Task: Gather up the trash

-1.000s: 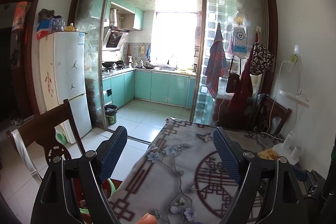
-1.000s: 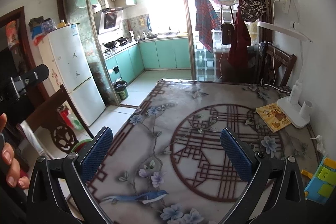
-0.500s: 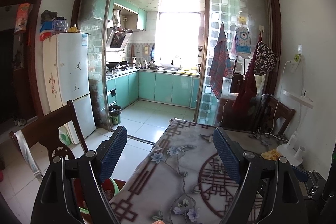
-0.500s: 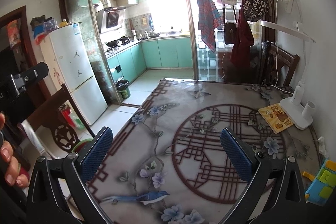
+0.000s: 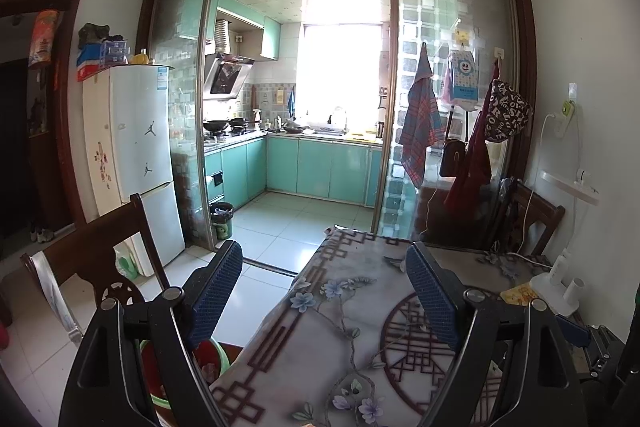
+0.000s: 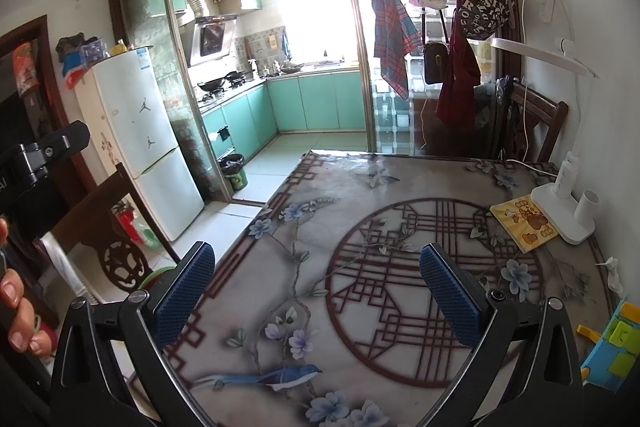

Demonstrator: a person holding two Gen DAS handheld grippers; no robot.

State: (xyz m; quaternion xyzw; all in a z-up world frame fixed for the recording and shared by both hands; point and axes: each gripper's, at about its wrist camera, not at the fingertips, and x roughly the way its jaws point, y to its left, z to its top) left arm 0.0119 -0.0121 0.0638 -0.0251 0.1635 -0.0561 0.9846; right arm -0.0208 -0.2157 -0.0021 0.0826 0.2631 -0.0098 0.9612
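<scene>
A small crumpled white scrap [image 6: 611, 271] lies near the right edge of the flower-patterned table [image 6: 360, 227]. A dark trash bin [image 6: 233, 171] stands on the kitchen floor beyond the glass door, also in the left wrist view [image 5: 221, 221]. My left gripper [image 5: 324, 291] is open and empty, held above the table's left front part. My right gripper [image 6: 316, 291] is open and empty above the table's middle. The scrap sits well right of the right gripper.
A white desk lamp base [image 6: 564, 211] and a yellow booklet [image 6: 522, 223] sit at the table's right. A blue and green toy [image 6: 612, 351] lies at the right edge. A dark wooden chair [image 5: 92, 259] stands left, with a green basin [image 5: 180, 371] beside it. A fridge [image 5: 136, 163] stands behind.
Both grippers have risen and drawn back slightly, so both views have shifted a little. The jaws stay open. Nothing on the table has moved.
</scene>
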